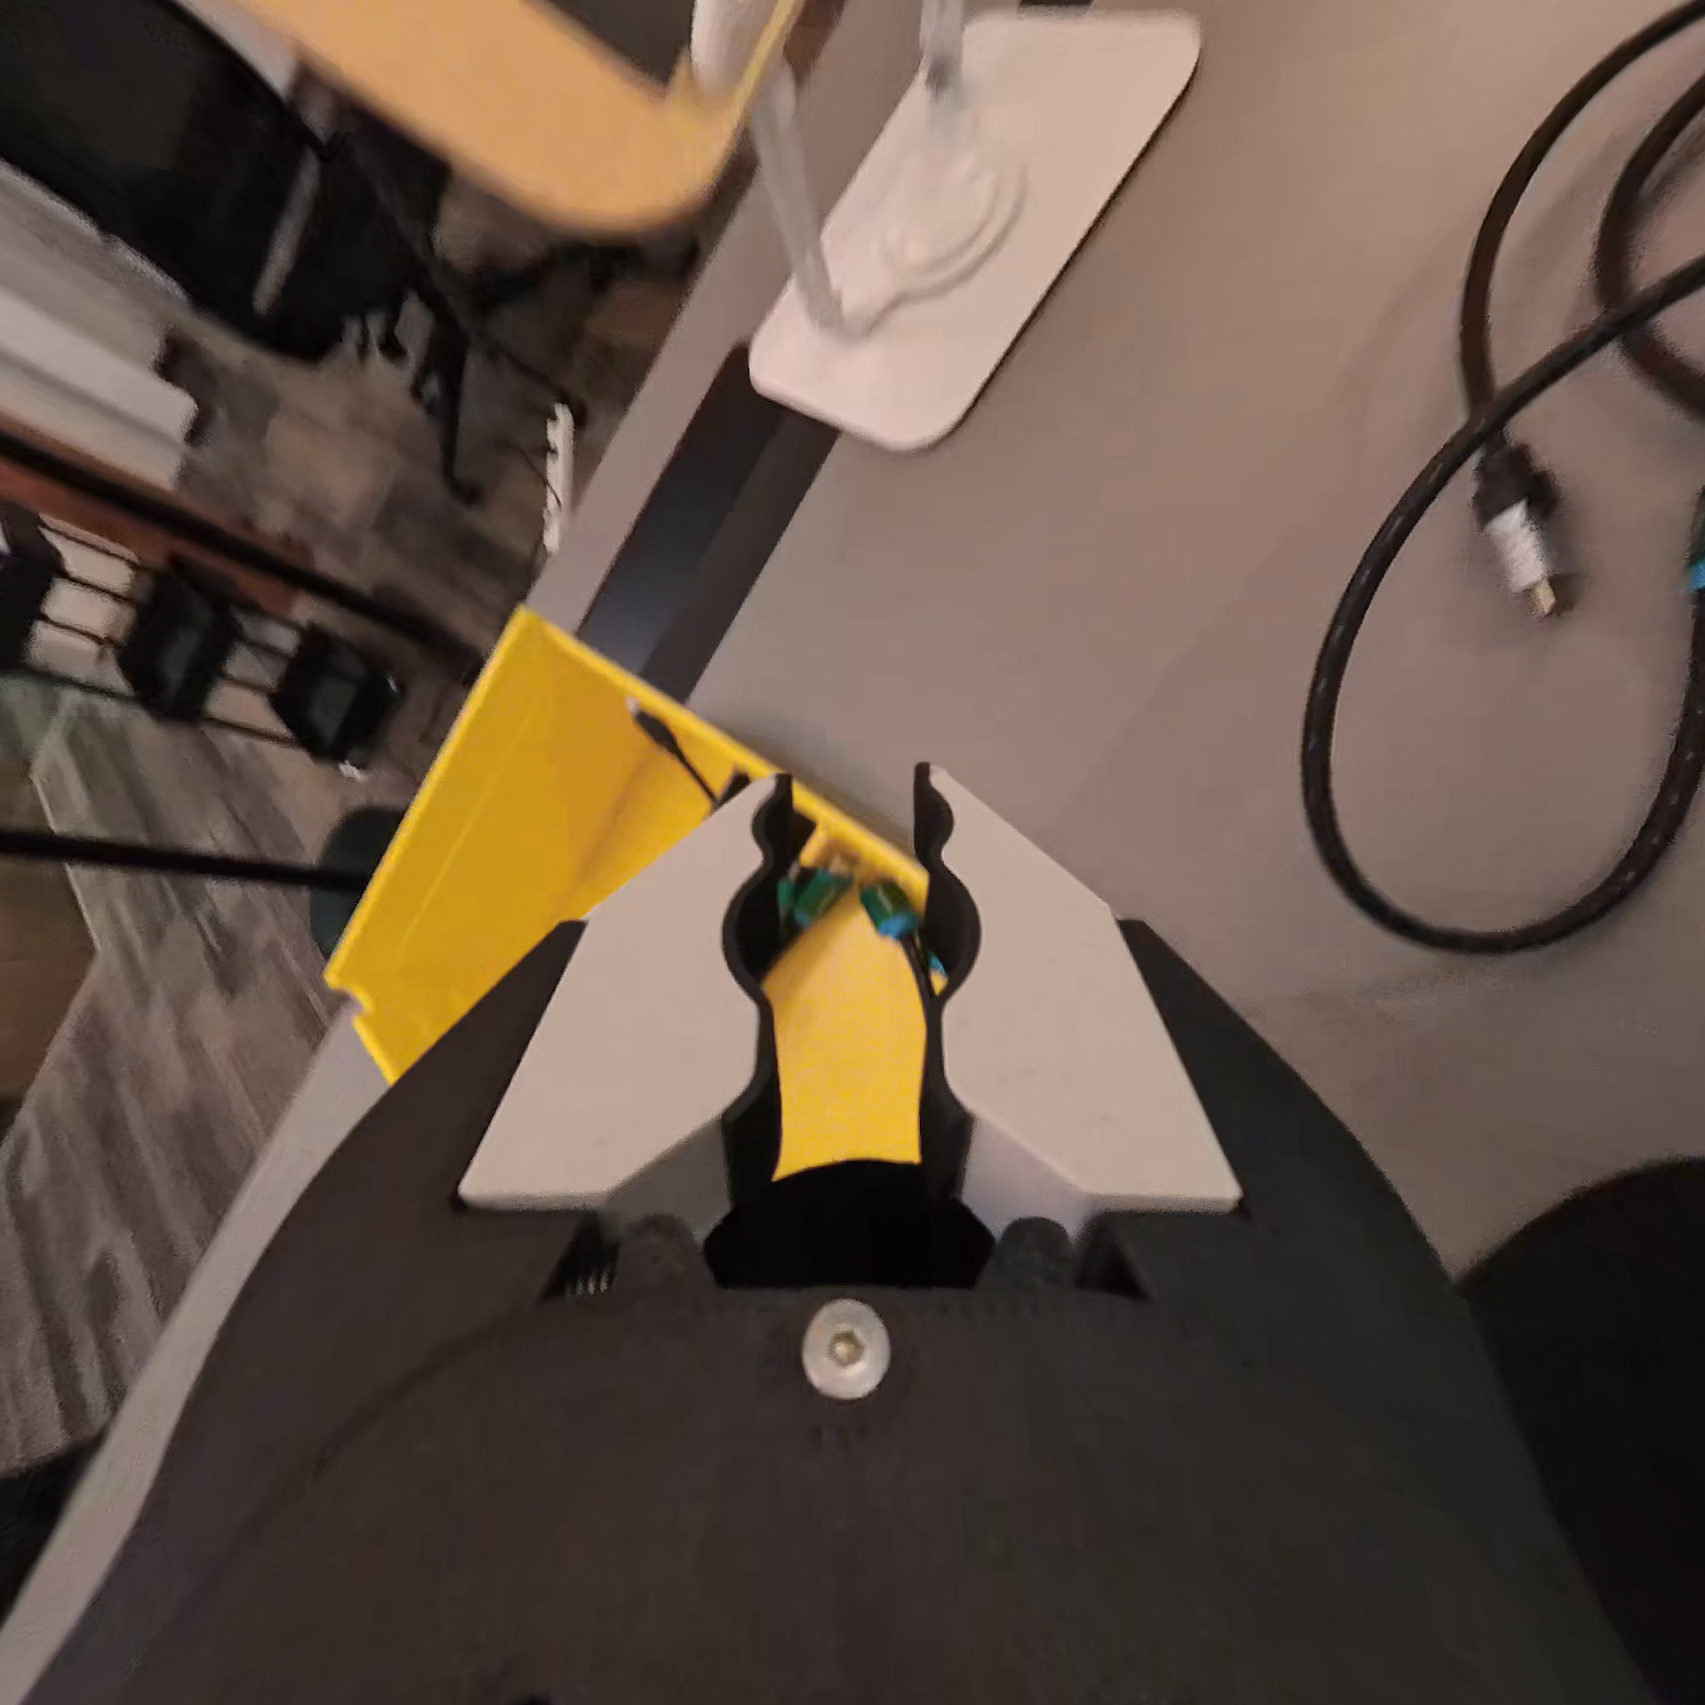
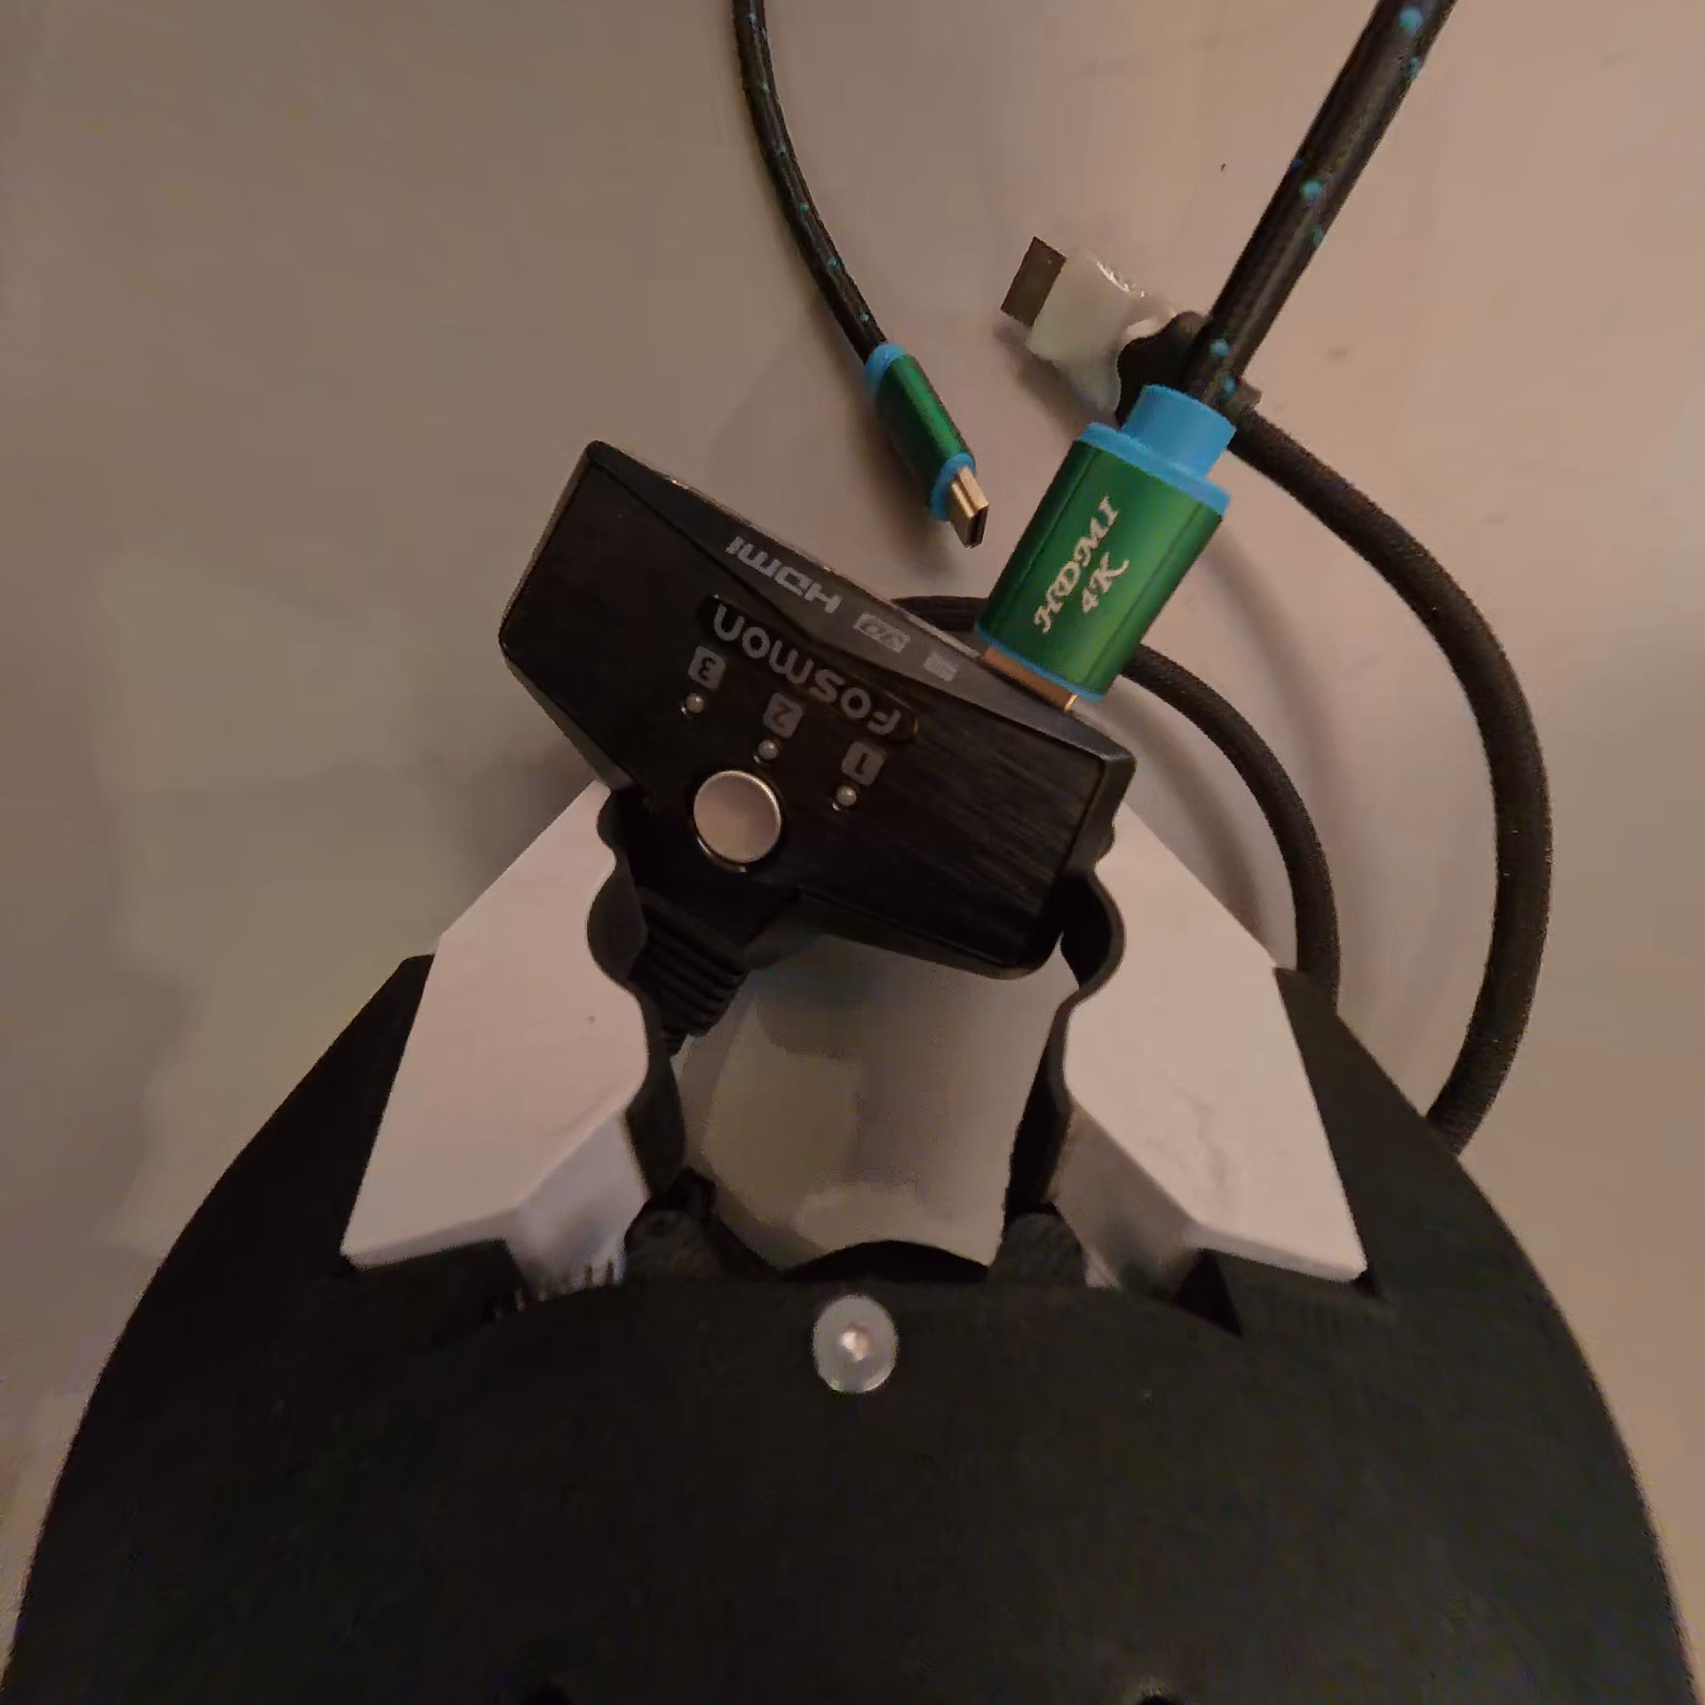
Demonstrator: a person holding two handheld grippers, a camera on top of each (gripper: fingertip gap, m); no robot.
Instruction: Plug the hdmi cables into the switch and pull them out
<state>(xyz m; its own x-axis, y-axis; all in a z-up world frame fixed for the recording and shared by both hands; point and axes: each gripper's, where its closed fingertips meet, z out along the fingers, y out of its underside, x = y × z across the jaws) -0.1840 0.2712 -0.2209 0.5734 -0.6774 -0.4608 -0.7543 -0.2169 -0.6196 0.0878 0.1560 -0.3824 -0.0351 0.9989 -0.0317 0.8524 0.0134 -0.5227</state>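
Both tongs are seen from their own wrist cameras. Right tongs (image 2: 853, 886) are clenched on a black switch (image 2: 812, 720), which is held tilted between the white fingers (image 2: 517, 1061) by its near end, just beside its ribbed cable boot. A green plug (image 2: 1102, 567) with blue collars is seated in a port on the far right side of the switch, its black braided cable (image 2: 1329, 184) running up and away. A second, smaller green plug (image 2: 923, 434) lies loose on the grey table (image 2: 323, 323) just beyond the switch, not touching it. A third plug (image 2: 1061, 304), pale with a metal tip, lies behind the seated one. Left tongs (image 1: 853, 784) are released, with a clear gap between the fingers and nothing held. They are seen above a yellow bin (image 1: 517, 793) at the table edge, in which small green items are blurred. A looped black cable (image 1: 1365, 701) with a pale plug (image 1: 1513, 535) lies well apart to the right, and a white stand base (image 1: 969, 240) sits farther off.
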